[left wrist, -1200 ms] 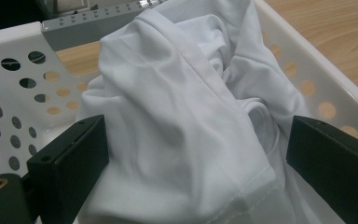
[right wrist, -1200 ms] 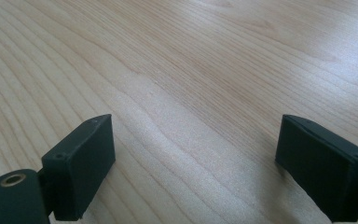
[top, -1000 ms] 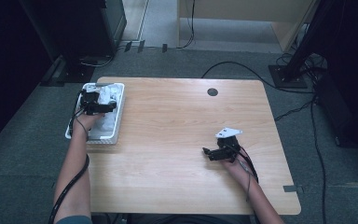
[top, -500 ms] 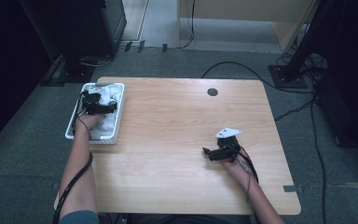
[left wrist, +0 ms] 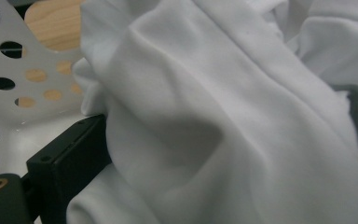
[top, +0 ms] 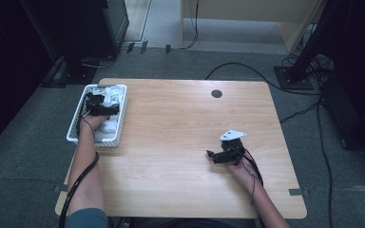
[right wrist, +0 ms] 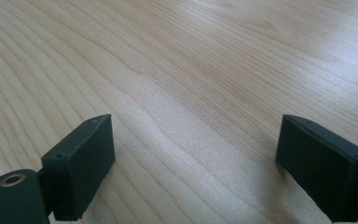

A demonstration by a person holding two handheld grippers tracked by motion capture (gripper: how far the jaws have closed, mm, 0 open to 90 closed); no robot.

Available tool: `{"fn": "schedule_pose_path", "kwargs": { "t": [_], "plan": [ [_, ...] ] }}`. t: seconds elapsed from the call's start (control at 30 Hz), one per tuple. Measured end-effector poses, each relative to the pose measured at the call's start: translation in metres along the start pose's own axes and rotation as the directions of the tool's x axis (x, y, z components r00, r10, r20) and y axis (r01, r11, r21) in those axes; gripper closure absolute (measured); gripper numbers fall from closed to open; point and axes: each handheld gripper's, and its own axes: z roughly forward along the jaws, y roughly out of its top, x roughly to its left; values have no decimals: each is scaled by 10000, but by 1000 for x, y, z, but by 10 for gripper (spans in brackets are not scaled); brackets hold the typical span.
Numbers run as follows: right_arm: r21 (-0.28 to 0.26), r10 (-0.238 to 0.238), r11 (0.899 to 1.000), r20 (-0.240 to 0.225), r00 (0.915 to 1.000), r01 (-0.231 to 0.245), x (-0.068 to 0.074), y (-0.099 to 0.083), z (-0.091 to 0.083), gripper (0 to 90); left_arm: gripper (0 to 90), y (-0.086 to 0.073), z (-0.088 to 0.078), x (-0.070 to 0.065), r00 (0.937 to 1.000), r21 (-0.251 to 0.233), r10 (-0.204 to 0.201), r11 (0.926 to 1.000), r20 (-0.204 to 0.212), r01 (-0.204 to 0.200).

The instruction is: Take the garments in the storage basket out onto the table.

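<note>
At the left edge of the desk (top: 180, 142), in the white basket (top: 78, 124), the left gripper (top: 97, 105) is down among white cloth (left wrist: 223, 116). In the left gripper view the cloth billows over nearly everything; one black jaw pokes out at lower left, tight against a fold, with the basket's perforated wall at upper left. The other jaw is buried under fabric, so it cannot be told whether the jaws are spread or pinching the cloth.

The risks from here? A bite may catch several layers, or more than one piece, since the folds lie bunched together, and a lift could drag the whole heap out. A shallow pinch on a loose fold could slip free. The basket sits right at the desk's edge and looks light; a snagged pull might tip or slide it.

Over at lower right of the high view, the right gripper (top: 218, 156) rests low on bare wood. Its jaws stand spread wide, nothing between them but woodgrain in the right gripper view (right wrist: 193, 163), well apart from the basket.
</note>
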Motion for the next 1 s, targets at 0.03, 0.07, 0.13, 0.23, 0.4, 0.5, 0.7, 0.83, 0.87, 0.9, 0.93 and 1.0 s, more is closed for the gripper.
{"fn": "schedule_pose_path", "kwargs": {
  "t": [0.03, 0.07, 0.13, 0.23, 0.4, 0.5, 0.7, 0.83, 0.87, 0.9, 0.93, 1.0],
  "plan": [
    [1, 2, 10000, 1, 10000, -2, 0, 0, 0, 119, 57, 1, 2, -1, 10000, -2, -18, 10000, -27, 18],
    [0, 12, 10000, -1, 10000, -12, 0, 0, 0, 119, 57, 2, 3, -2, 10000, 73, -1, 10000, -30, 1],
    [-1, 3, 10000, -1, 10000, -3, 0, 0, 0, 119, 58, 2, 4, -2, 10000, 82, 11, 10000, -16, -11],
    [1, 5, 10000, 0, 10000, -5, 0, 0, 0, 119, 58, 2, 6, -1, 10000, 58, 16, 10000, 9, -16],
    [-4, 16, 10000, 2, 10000, -16, 0, 0, 0, 119, 50, 2, 7, 0, 10000, 110, -39, 9999, -23, 39],
    [-6, 12, 10000, 2, 10000, -12, 0, 0, 0, 119, 31, 3, 8, 0, 9999, 156, -128, 9998, -49, 129],
    [-11, 15, 10000, 18, 10000, -15, 0, 0, 0, 119, 30, 3, 8, -1, 9997, 195, -202, 9996, -116, 205],
    [-15, 37, 10000, 29, 10000, -37, 0, 0, 0, 120, 76, 0, 5, -3, 9994, 73, -300, 9995, -177, 301],
    [-16, 39, 10000, 29, 10000, -39, 0, 0, 0, 120, 93, 0, 4, -3, 9994, 71, -283, 9996, -174, 285],
    [-16, 40, 10000, 30, 10000, -40, 0, 0, 0, 119, 117, 0, 2, -5, 9993, 55, -303, 9995, -200, 304],
    [-16, 39, 10000, 30, 10000, -39, 0, 0, 0, 120, 177, 1, 0, -6, 9989, 77, -355, 9993, -303, 357],
    [-16, 38, 10000, 31, 10000, -38, 0, 0, 0, 120, 386, 3, -3, -8, 9975, 108, -496, 9987, -513, 502]
  ]
}}
